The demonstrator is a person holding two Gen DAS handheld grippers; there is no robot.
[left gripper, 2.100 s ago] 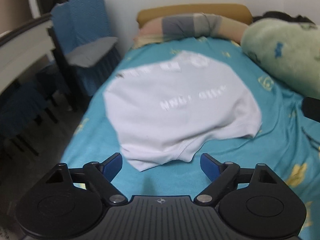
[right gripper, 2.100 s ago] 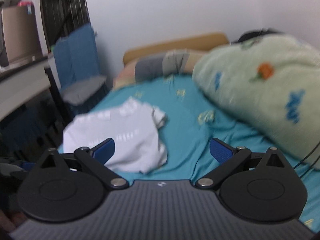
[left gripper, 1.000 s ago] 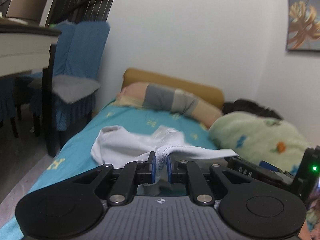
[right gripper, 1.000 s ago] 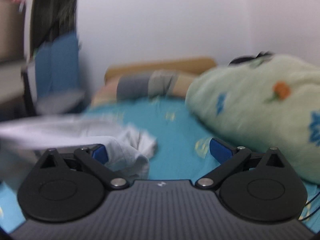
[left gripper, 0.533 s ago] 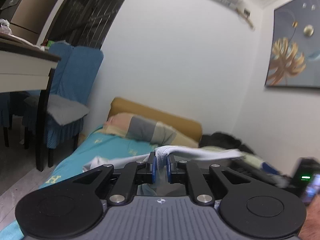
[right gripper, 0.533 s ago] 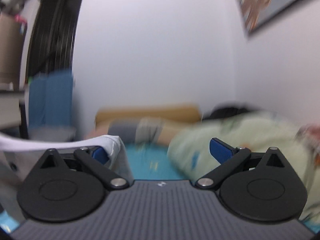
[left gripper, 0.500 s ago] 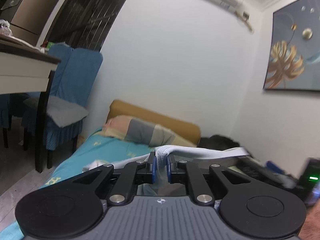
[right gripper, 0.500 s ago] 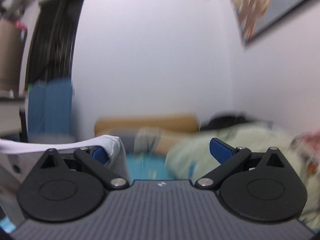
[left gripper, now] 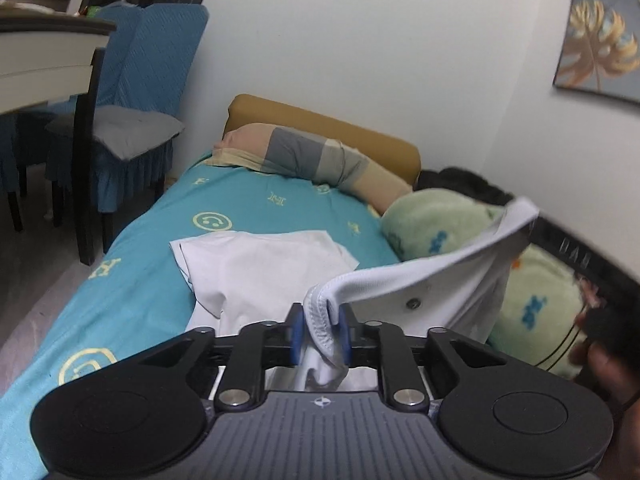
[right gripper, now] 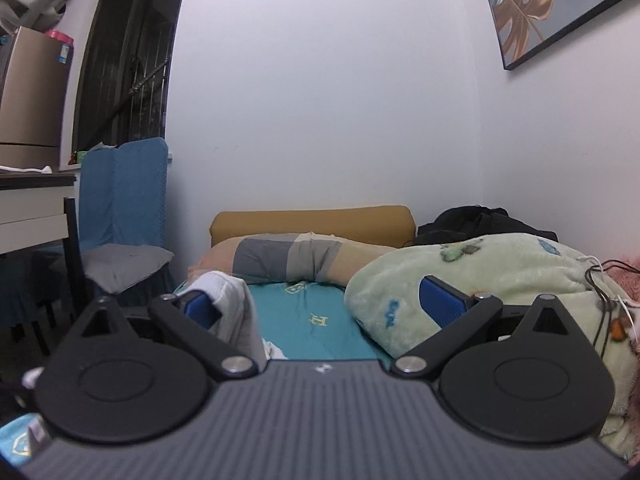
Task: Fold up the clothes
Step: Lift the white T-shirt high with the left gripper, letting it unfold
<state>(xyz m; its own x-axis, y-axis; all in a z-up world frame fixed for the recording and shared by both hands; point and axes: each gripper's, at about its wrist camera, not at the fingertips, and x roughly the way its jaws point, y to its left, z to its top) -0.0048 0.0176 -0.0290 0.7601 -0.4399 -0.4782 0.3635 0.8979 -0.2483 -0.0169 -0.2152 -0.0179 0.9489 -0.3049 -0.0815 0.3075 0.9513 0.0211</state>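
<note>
Left gripper point(left gripper: 319, 334) clamped tight on hem of thin white cotton T-shirt point(left gripper: 264, 268): light, floppy, grip hems/corners. Right gripper point(right gripper: 320, 302) wide apart, cloth draped on its left finger only.

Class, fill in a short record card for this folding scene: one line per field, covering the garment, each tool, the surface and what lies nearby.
garment: white shirt, partly lying on the bed, one edge lifted
left tool: shut on the shirt's hem
right tool: open, shirt fabric draped over one of its fingers
surface: teal bedsheet with yellow prints
nearby on bed: green blanket, striped pillow
beside bed: blue chair with grey cushion
</note>
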